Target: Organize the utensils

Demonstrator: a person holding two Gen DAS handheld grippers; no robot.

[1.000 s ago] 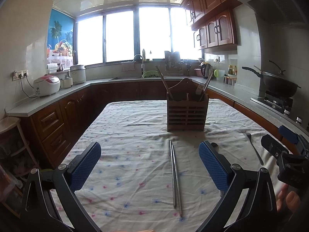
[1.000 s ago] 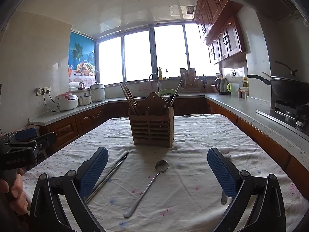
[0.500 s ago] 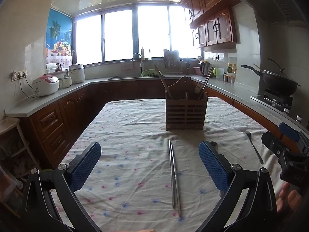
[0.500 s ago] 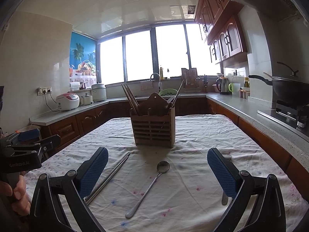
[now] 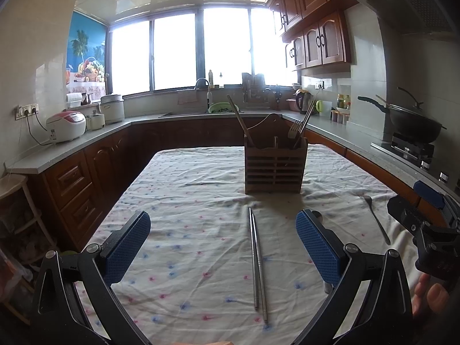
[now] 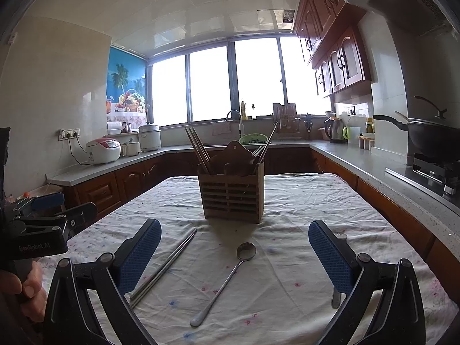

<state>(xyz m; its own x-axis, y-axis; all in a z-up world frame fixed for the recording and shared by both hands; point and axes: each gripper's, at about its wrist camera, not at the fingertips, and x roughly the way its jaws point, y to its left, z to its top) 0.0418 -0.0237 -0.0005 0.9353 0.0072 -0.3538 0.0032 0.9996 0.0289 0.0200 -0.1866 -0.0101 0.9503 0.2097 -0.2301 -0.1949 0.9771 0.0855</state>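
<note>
While both grippers, left [image 5: 222,247] and right [image 6: 234,254], hang wide and empty, chopsticks [image 5: 258,261], spoon [image 6: 227,279] and fork [image 5: 375,220] lie flat on the tabletop [image 5: 187,189] near the caddy [image 5: 274,169]. Risks: pads skate off thin steel, snag the cloth, take one chopstick only, or knock the caddy.

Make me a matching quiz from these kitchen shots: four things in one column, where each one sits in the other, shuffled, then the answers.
Things
1. metal chopsticks
2. spoon
3. black wok
4. wooden utensil holder

Places
A. on the stove at the right
B. lying flat on the tablecloth, between the left tongs' pads
C. standing upright mid-table, with utensils in it
D. lying flat on the cloth, between the right tongs' pads, bowl toward the holder

Pairs: 1-B, 2-D, 3-A, 4-C
</note>
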